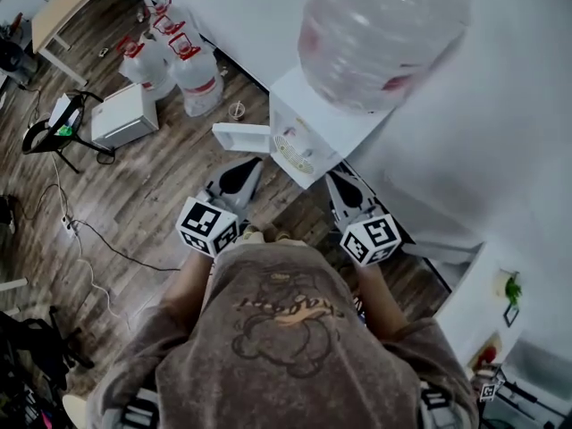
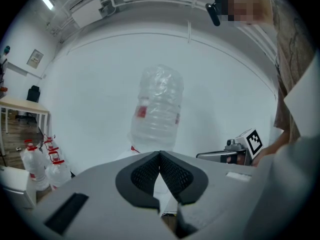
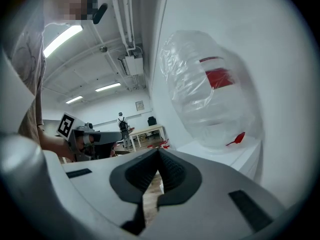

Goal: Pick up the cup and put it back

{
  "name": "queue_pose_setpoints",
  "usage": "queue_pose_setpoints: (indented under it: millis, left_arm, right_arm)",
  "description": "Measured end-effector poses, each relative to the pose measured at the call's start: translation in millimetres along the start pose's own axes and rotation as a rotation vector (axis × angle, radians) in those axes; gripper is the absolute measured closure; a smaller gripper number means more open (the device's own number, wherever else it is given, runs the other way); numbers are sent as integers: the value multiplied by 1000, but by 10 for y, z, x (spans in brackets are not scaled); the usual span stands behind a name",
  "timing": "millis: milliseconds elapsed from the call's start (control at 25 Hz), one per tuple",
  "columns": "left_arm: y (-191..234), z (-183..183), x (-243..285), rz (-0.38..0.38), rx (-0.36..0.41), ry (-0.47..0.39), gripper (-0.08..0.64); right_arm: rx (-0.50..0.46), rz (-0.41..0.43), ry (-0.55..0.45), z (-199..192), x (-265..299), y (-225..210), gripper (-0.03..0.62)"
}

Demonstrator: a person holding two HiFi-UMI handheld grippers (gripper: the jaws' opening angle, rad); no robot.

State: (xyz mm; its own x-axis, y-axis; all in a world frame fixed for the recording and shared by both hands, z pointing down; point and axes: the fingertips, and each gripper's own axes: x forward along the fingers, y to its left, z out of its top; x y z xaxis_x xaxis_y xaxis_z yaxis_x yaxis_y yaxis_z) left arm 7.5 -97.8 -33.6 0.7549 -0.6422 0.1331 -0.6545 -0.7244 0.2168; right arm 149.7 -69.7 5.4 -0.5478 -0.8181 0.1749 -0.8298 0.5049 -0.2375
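Note:
Both grippers are held up in front of a white water dispenser (image 1: 326, 119) that carries a big clear bottle (image 1: 380, 34). My left gripper (image 1: 253, 163) is shut and empty, pointing at the dispenser's white front tray (image 1: 241, 137). My right gripper (image 1: 333, 177) is also shut and empty, just right of the dispenser's front. The left gripper view has shut jaws (image 2: 160, 154) under the bottle (image 2: 157, 109). The right gripper view has shut jaws (image 3: 159, 151) beside the bottle (image 3: 207, 94). A small clear round thing, perhaps the cup (image 1: 237, 110), stands on the floor by the wall.
Several spare water bottles (image 1: 170, 56) with red caps stand on the wood floor at the left, next to a white box (image 1: 125, 114). A desk (image 1: 67, 7) sits at the far left. Cables (image 1: 98, 239) trail over the floor. A white wall runs along the right.

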Motion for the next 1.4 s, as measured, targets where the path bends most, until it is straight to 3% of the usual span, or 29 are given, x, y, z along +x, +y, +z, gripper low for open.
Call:
queue_pose_setpoints:
  millis: [360, 720, 1400]
  left_arm:
    - [124, 83, -129, -20, 21, 5, 557]
    - [303, -66, -241, -14, 48, -11, 557]
    - [541, -373, -237, 55, 50, 10, 557]
  right_arm:
    - [1, -76, -31, 114, 49, 124, 589]
    - [-94, -146, -21, 60, 113, 236, 589]
    - [-44, -185, -2, -224, 156, 59, 591]
